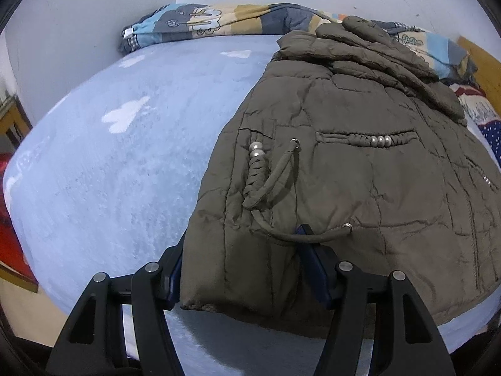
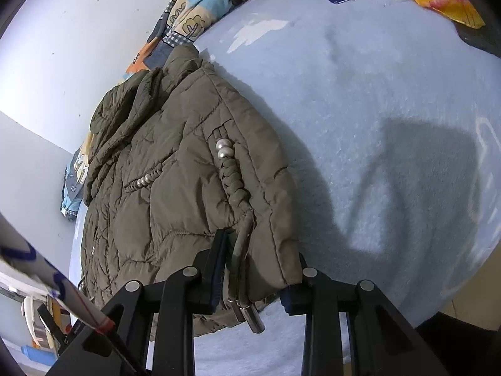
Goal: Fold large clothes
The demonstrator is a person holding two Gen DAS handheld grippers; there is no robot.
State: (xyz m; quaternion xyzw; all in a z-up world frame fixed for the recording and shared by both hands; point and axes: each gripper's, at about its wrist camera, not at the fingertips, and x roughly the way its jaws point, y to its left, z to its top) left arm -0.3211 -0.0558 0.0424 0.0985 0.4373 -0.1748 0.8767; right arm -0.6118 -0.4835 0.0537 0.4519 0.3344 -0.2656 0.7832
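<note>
**Olive jacket pinched at both hem corners**

Both tongs tilt steeply down. Left gripper point(image 1: 241, 269) clamps the padded jacket point(image 1: 344, 163) hem; right gripper point(image 2: 256, 275) squeezes the other corner. Ahead, it lies folded, quilted, bead-trimmed, on the blue blanket point(image 1: 109, 172).

We see our right hand-held gripper point(image 2: 256, 269) clamped on the near hem corner of an olive padded coat point(image 2: 175, 169), its cord ends point(image 2: 247, 307) hanging between the fingers. The coat lies on a pale blue bed point(image 2: 375, 109), left of centre. Patterned bedding point(image 2: 194, 9) is bunched at the far edge.
</note>
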